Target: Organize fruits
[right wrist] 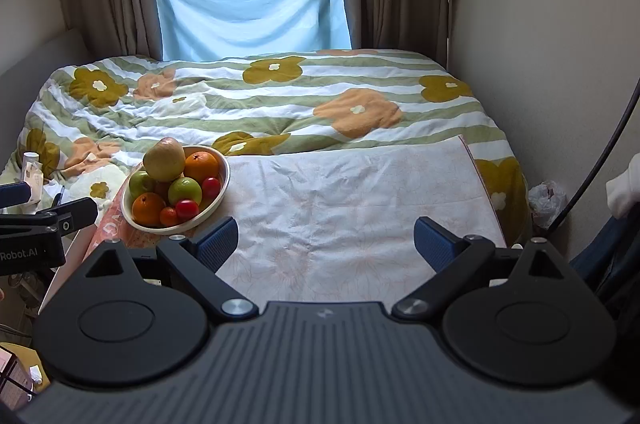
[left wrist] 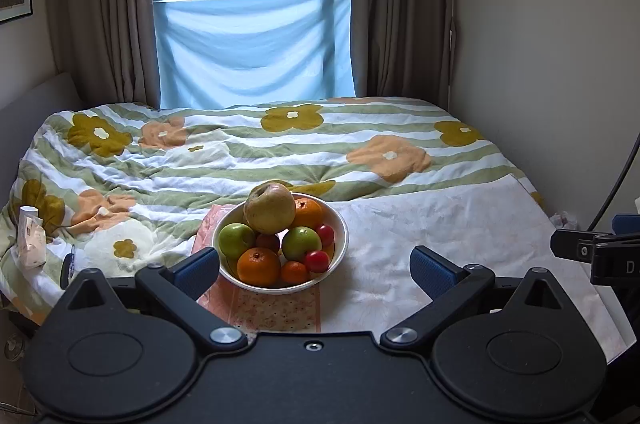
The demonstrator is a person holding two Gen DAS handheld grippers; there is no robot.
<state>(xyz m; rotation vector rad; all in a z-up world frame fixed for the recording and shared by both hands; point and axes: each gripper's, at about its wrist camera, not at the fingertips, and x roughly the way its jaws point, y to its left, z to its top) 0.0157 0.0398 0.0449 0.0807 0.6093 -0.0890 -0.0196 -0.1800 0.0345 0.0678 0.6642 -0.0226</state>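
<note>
A white bowl (left wrist: 340, 224) (right wrist: 222, 183) full of fruit sits on a pale cloth on the bed. A large yellow-brown pear (left wrist: 269, 207) (right wrist: 164, 159) tops the pile, with green apples (left wrist: 301, 243), oranges (left wrist: 258, 266) and small red fruits (left wrist: 317, 260) around it. My left gripper (left wrist: 316, 268) is open, just short of the bowl, its left pad beside the rim. My right gripper (right wrist: 326, 242) is open over the bare cloth, right of the bowl, holding nothing. Each gripper's body shows at the edge of the other view.
A floral green-striped duvet (left wrist: 280, 143) covers the bed up to brown curtains and a blue sheet under the window. A small white box and bottle (left wrist: 30, 240) lie at the left edge. A wall runs along the right. A plastic bag (right wrist: 548, 201) sits in the gap there.
</note>
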